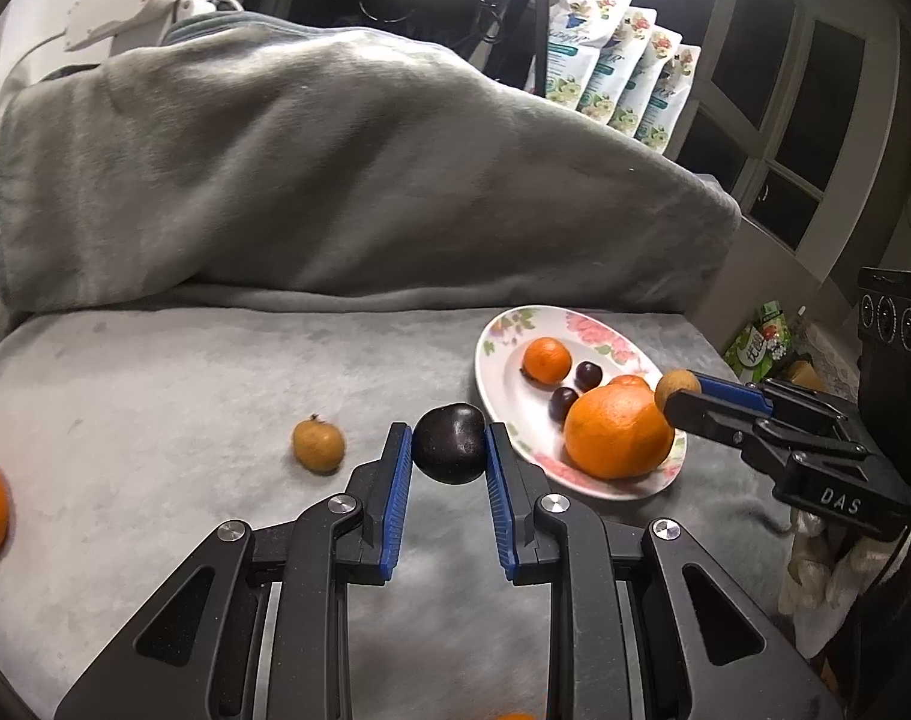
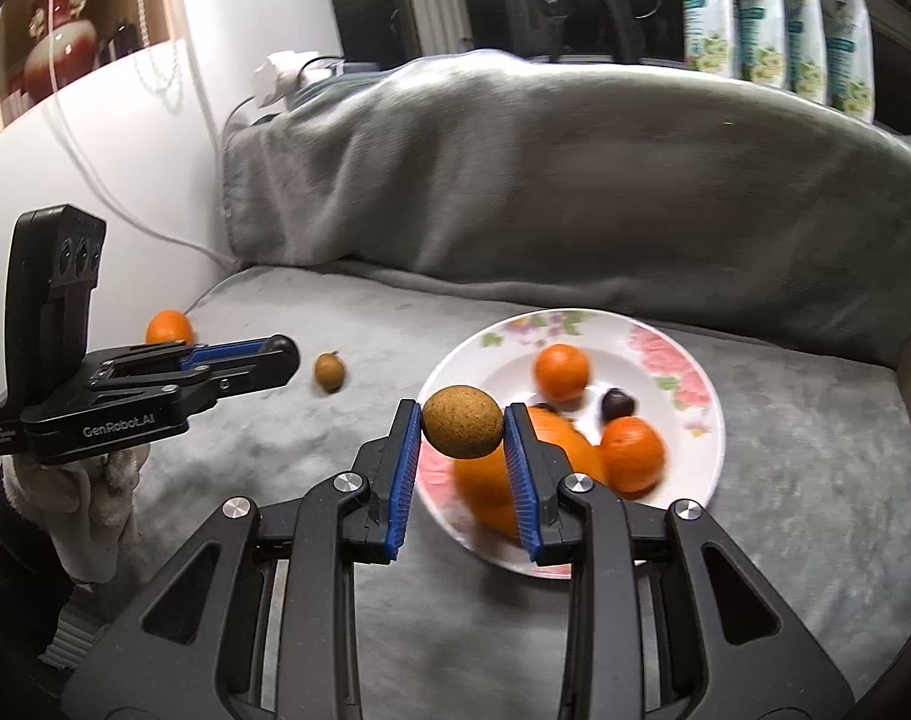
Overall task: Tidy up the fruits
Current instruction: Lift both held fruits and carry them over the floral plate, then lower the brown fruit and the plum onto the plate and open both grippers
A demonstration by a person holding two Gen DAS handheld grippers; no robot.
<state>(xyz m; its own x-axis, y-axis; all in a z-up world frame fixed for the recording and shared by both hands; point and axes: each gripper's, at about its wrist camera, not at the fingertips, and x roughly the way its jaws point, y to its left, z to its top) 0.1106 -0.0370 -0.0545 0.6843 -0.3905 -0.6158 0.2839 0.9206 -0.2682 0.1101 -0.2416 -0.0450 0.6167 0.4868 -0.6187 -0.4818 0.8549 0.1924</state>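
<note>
Left wrist view: left gripper (image 1: 449, 441) clamps a dark plum (image 1: 450, 443) on the grey blanket (image 1: 185, 396), touching the plate (image 1: 503, 384) rim at 2 o'clock. Plate holds a big orange (image 1: 616, 432), a mandarin (image 1: 547, 360) and two dark cherries. A loquat (image 1: 318, 444) lies at 9 o'clock. "DAS" reads on the right gripper's (image 1: 674, 391) body.

Right wrist view: right gripper (image 2: 463, 429) pinches a brown kiwi (image 2: 462, 429) above the plate (image 2: 683, 372). Left gripper (image 2: 284, 354) at 9 o'clock, labelled "GenRobot.AI"; another orange (image 2: 168, 327) behind it.
</note>
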